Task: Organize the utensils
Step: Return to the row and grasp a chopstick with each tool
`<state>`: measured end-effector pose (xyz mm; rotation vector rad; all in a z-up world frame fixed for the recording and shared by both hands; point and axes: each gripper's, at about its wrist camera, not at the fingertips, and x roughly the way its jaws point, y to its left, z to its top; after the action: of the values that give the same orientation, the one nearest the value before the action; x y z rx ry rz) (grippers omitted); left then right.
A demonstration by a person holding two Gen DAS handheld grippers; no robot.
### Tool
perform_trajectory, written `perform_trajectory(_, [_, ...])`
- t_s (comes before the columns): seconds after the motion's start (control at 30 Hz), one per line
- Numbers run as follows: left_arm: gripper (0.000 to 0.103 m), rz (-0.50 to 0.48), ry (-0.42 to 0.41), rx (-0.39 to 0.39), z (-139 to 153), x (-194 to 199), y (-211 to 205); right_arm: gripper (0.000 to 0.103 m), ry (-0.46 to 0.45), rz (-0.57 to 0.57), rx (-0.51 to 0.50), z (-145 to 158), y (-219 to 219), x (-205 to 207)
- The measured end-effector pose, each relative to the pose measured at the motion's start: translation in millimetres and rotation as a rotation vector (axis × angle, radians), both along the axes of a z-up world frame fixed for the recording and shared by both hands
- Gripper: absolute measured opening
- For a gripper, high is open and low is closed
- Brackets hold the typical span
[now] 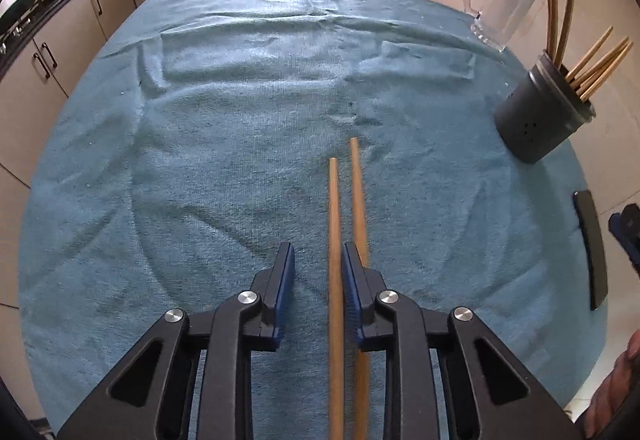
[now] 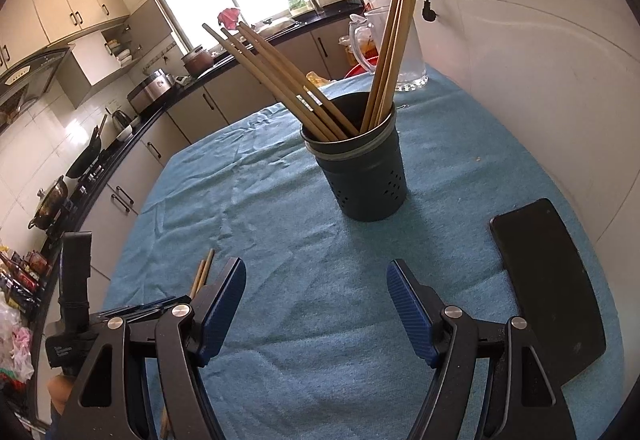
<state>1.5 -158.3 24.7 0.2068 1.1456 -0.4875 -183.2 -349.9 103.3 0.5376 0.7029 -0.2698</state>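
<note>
Two wooden chopsticks lie on the blue towel (image 1: 240,112). One chopstick (image 1: 335,240) runs between the fingers of my left gripper (image 1: 318,260), close to the right pad; the other chopstick (image 1: 358,200) lies just outside, under the right finger. The left gripper is open and low over them. A dark perforated holder (image 1: 540,116) with several chopsticks stands at the right; it also shows in the right wrist view (image 2: 366,176), ahead of my right gripper (image 2: 316,280), which is open and empty. The two loose chopstick tips (image 2: 204,268) show at its left.
A glass mug (image 1: 498,8) stands at the far right corner of the table. A black phone (image 2: 548,280) lies on the towel at the right. A wall runs along the right side; kitchen counters lie beyond the table.
</note>
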Motion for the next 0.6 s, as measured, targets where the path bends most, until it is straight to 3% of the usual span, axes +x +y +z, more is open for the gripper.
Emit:
perform_trajectory(0.13, [0.012,0.03,-0.034,0.037,1,-4,12,0.077,0.003,0.021,0.007,0,3,3])
perform_trajectory(0.3, [0.008,0.142,-0.013,-0.026,1,-8,56,0.075,0.024,0.1,0.027,-2,19,15])
perform_trajectory(0.47, [0.007,0.215,0.001,-0.072,2,-10,87,0.049,0.105,0.225,0.105,-16,42,48])
perform_trajectory(0.6, [0.007,0.21,0.013,-0.102,1,-11,95,0.045,0.203,0.3,0.16,-33,65,90])
